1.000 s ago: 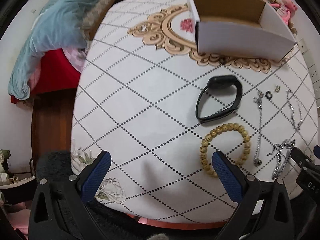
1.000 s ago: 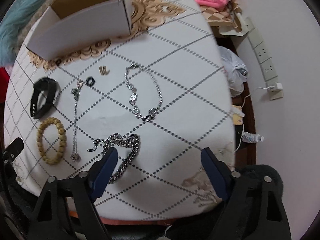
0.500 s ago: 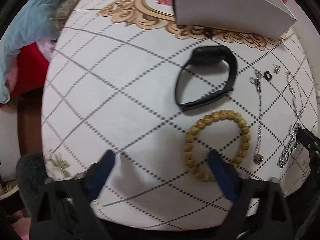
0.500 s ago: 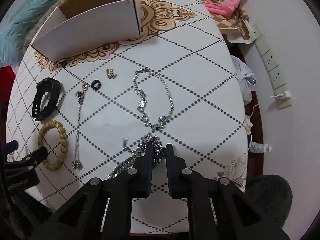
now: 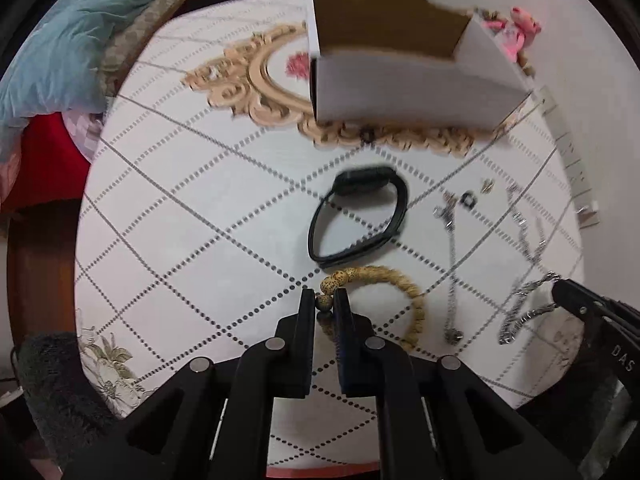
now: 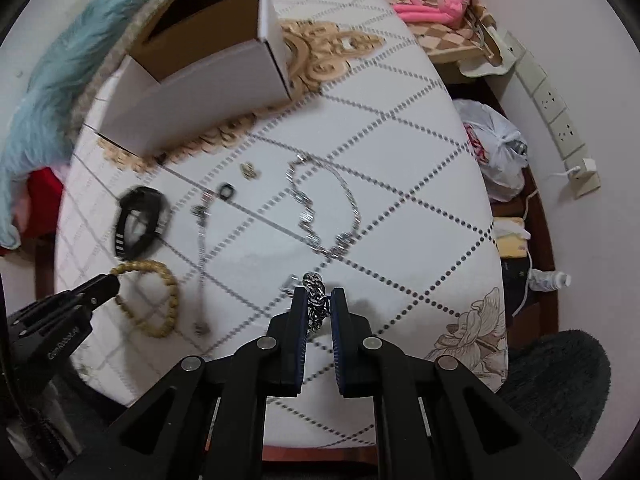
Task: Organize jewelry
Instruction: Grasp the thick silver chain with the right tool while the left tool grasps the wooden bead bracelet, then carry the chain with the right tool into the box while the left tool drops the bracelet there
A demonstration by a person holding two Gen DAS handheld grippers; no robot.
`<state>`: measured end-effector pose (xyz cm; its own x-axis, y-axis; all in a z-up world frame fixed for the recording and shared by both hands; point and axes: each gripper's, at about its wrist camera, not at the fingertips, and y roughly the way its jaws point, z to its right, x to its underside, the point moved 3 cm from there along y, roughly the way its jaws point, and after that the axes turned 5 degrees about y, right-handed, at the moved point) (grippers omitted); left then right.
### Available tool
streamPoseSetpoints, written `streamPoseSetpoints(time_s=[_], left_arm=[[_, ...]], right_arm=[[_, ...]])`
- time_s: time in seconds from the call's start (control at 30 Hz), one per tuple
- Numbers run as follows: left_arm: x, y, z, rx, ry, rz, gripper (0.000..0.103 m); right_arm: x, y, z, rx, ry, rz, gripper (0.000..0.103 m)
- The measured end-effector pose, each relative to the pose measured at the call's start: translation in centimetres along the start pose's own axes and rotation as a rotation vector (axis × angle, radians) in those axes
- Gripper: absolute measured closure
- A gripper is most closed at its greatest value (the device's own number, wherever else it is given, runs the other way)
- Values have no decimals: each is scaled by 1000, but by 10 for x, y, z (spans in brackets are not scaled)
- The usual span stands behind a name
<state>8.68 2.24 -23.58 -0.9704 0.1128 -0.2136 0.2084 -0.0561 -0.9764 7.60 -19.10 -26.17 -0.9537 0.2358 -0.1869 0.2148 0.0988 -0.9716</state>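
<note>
My left gripper [image 5: 323, 304] is shut on the wooden bead bracelet [image 5: 400, 280] near the table's front edge; it also shows in the right wrist view [image 6: 160, 308]. My right gripper [image 6: 318, 304] is shut on the thick silver chain bracelet [image 6: 316, 300], which also shows in the left wrist view [image 5: 524, 312]. On the table lie a black watch band [image 5: 360, 216], a thin silver necklace [image 6: 202, 248], a silver link bracelet [image 6: 324, 208], a black ring [image 6: 226, 191] and a small gold piece [image 6: 249, 170]. An open white box [image 5: 408, 88] stands at the back.
The round table [image 5: 180, 200] has a white diamond-pattern cover. Blue fabric [image 5: 52, 52] lies at the left. A pink toy [image 6: 436, 4], a plastic bag [image 6: 496, 148] and wall sockets [image 6: 556, 120] are at the right, off the table.
My left gripper has closed on the bead bracelet. My right gripper closed on the silver chain bracelet half a second ago and still holds it.
</note>
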Motion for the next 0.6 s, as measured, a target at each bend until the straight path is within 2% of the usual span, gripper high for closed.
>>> streamPoseSetpoints(time_s=[0.13, 0.33, 0.53, 0.6], left_arm=[[-5, -36, -4, 27, -4, 75, 97], [-39, -83, 14, 78, -12, 178, 97], [-93, -114, 11, 146, -25, 262, 97], [-114, -116, 9, 132, -12, 287, 97]], right_arm=[[-3, -23, -14, -59, -10, 24, 92], [-23, -64, -38, -140, -46, 83, 92], [-73, -103, -64, -225, -95, 152, 92], [-92, -107, -74, -218, -120, 174, 92]])
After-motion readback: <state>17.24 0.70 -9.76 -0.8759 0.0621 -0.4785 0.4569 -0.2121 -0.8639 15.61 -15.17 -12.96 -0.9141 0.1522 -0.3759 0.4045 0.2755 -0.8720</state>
